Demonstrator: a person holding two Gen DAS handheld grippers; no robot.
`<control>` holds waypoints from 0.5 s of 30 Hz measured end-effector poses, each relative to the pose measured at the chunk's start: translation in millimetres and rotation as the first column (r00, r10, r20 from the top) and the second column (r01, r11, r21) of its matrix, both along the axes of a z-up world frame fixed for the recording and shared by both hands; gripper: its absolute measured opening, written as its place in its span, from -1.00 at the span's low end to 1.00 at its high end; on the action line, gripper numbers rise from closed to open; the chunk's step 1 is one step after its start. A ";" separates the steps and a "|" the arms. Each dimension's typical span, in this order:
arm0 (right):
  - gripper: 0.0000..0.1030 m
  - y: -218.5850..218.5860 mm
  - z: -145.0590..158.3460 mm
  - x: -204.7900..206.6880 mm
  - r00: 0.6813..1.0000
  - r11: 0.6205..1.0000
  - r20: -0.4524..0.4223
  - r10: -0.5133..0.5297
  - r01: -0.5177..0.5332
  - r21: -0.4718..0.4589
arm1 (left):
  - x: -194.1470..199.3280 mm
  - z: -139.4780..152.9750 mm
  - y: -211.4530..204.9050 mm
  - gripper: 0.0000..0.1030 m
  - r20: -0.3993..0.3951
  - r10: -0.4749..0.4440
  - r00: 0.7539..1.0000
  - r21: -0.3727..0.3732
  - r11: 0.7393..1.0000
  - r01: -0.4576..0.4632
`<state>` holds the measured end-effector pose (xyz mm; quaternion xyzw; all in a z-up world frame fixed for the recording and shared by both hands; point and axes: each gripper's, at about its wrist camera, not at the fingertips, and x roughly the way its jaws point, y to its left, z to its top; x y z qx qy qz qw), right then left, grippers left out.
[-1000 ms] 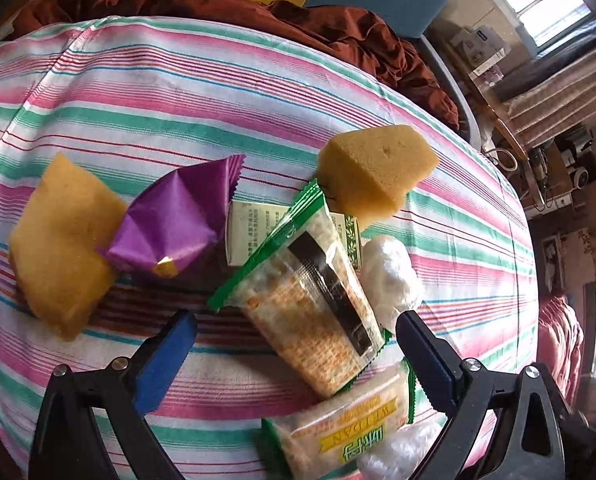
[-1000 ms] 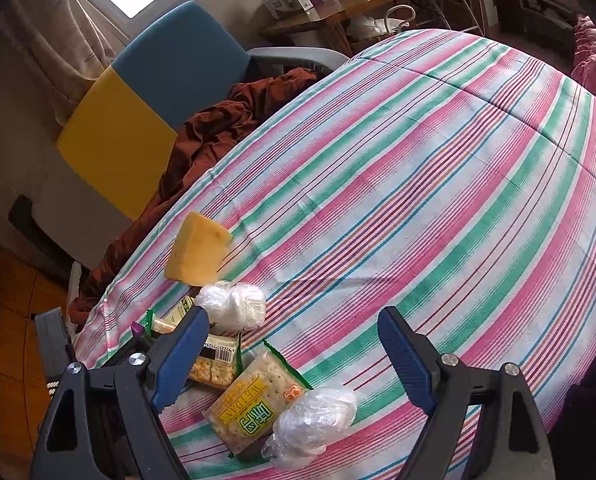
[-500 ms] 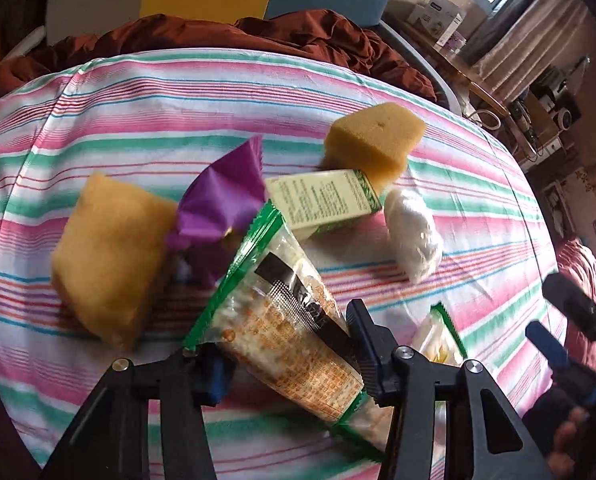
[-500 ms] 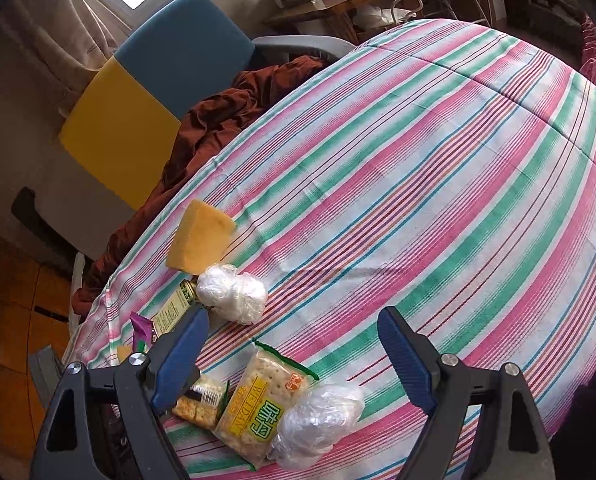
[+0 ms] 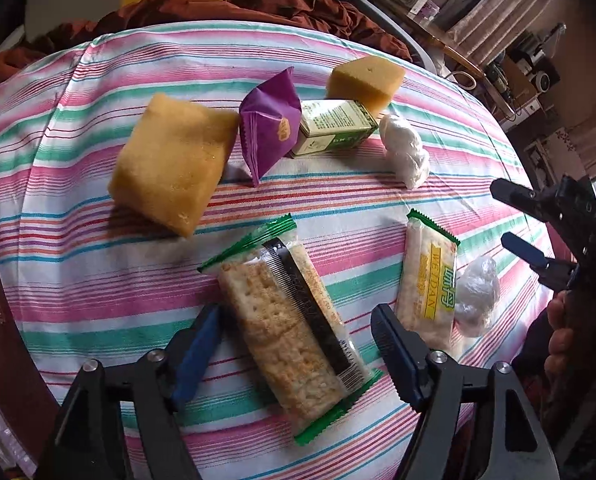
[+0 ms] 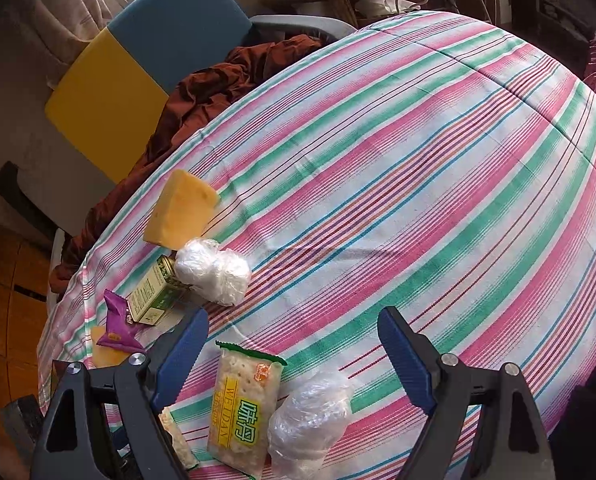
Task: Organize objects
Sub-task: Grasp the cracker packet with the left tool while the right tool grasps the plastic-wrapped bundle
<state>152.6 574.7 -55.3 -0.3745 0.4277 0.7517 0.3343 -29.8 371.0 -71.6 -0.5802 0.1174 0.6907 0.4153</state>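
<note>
Two jaws of your left gripper [image 5: 298,344] are opening, releasing the cracker pack [image 5: 294,332] lying between them; next, sponge [image 5: 170,164] at eleven o'clock needs wider jaws.

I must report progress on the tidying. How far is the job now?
Done: two cracker packs lie side by side, the cracker pack and the yellow pack. In hand: nothing; the left claw is opening around the cracker pack, and the right claw is open. Left: sponges, purple packet, green box, plastic bundles look unsorted.
</note>
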 end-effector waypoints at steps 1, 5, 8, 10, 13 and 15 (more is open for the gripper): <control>0.71 0.1 -0.4 0.2 1.000 1.000 0.001 -0.001 0.001 -0.001 | -0.8 1.3 3.5 0.51 0.003 0.011 1.000 0.005 1.000 -0.011; 0.71 0.4 -0.8 1.3 1.000 1.000 0.002 0.000 0.000 -0.003 | 13.3 -2.1 24.9 0.51 -0.129 -0.036 0.991 -0.059 0.998 0.029; 0.71 0.4 0.1 1.5 1.000 1.000 -0.006 0.005 -0.005 -0.005 | 24.4 -7.6 27.8 0.51 -0.209 -0.068 0.976 -0.084 0.995 0.051; 0.71 0.3 1.3 2.4 1.000 1.000 -0.012 0.009 -0.009 -0.003 | 27.4 -9.3 24.6 0.47 -0.232 -0.069 0.970 -0.070 0.996 0.054; 0.71 -1.4 2.7 3.1 1.000 1.000 -0.018 0.017 -0.017 0.000 | 34.7 -11.1 19.9 0.33 -0.294 -0.093 0.951 -0.072 0.995 0.075; 0.69 -2.4 3.9 2.4 1.000 1.000 -0.019 0.023 -0.023 0.005 | 36.6 -11.0 12.3 0.18 -0.327 -0.083 0.942 -0.047 0.996 0.072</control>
